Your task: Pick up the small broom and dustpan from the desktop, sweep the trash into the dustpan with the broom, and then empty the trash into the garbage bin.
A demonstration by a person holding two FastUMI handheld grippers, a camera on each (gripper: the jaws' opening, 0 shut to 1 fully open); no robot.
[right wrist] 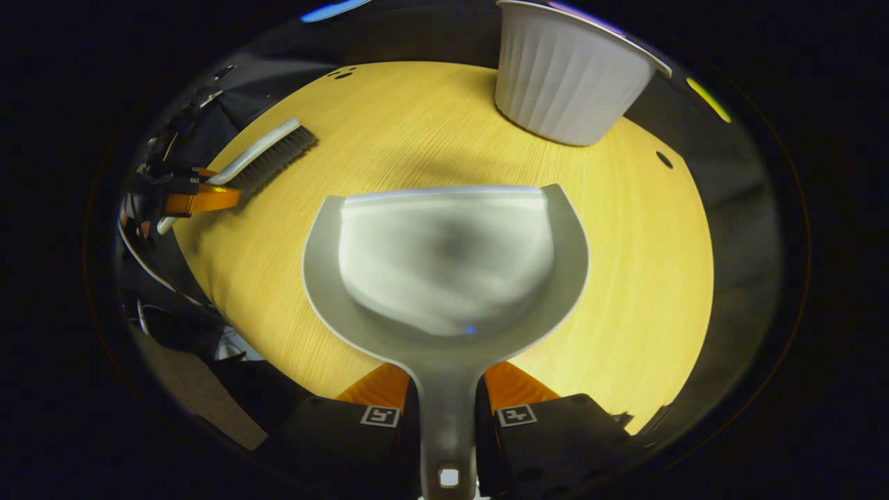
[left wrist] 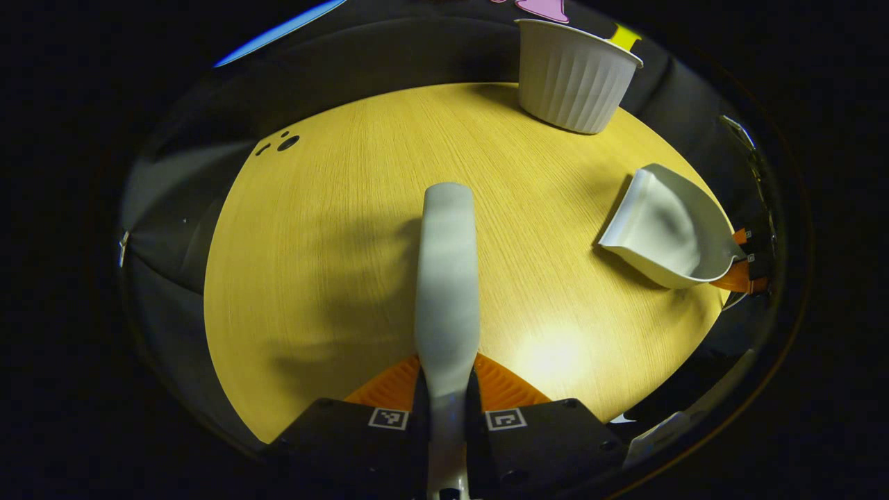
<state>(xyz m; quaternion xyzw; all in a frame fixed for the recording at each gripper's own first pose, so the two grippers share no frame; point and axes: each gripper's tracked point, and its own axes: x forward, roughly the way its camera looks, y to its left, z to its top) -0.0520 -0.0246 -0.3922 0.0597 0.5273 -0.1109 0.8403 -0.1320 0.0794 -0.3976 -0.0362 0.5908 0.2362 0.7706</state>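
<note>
Left gripper (left wrist: 448, 389) is clamped on the broom (left wrist: 448, 278) handle, both fingers pressing it, the broom held above the wooden table (left wrist: 312, 278). Right gripper (right wrist: 444, 403) is closed on the dustpan (right wrist: 444, 271) handle, the pan held over the tabletop. The white ribbed garbage bin (right wrist: 562, 76) stands upright at the table's far edge.
</note>
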